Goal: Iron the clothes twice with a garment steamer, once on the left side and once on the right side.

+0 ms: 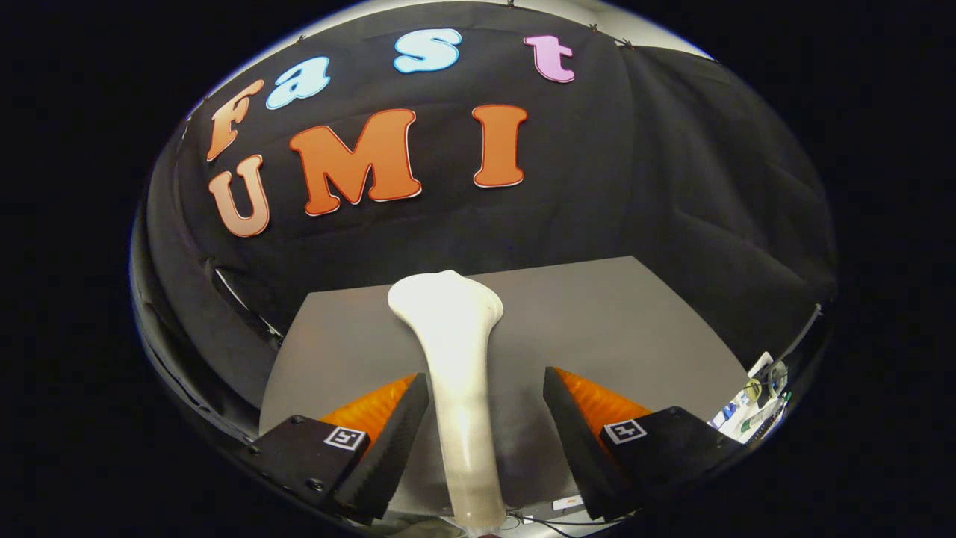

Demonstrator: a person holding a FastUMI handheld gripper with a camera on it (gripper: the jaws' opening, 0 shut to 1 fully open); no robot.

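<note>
Gripper (485, 426) stood with its jaws spread; both black foam pads were set well apart, left pad (392, 441) and right pad (571, 441) each backed by orange ribbing. Each finger carried a small square marker on its black housing.

Garment steamer (457, 373), white, rose between the fingers. Its narrow handle ran up the middle of the gap and flared into a broad head just beyond the fingertips. The handle passed close by the left pad; whether they touched could not be told. A clear gap lay between the handle and the right pad. So the tool was released, not clamped on the steamer.

Grey table (612, 321) lay flat ahead of and under the fingers, bare around the steamer head. Black cloth wall (672, 172) stood beyond the table's far edge and wrapped round to either side.

Off to the right of the right finger, past the table's edge, sat a small clutter of cables and oddments (754, 403), too small to make out.
</note>
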